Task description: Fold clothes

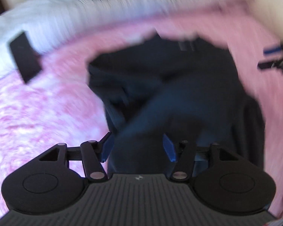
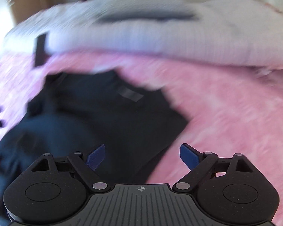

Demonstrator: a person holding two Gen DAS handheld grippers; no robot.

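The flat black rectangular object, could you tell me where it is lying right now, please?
The flat black rectangular object lies at the upper left of both wrist views, where the pink blanket meets the white bedding, left of the dark garment.

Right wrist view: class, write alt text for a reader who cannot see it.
A dark navy cloth garment lies crumpled on a fluffy pink blanket. The right gripper hangs over its edge, blue fingers apart and holding nothing. A white ribbed cover lies behind, motion-blurred.
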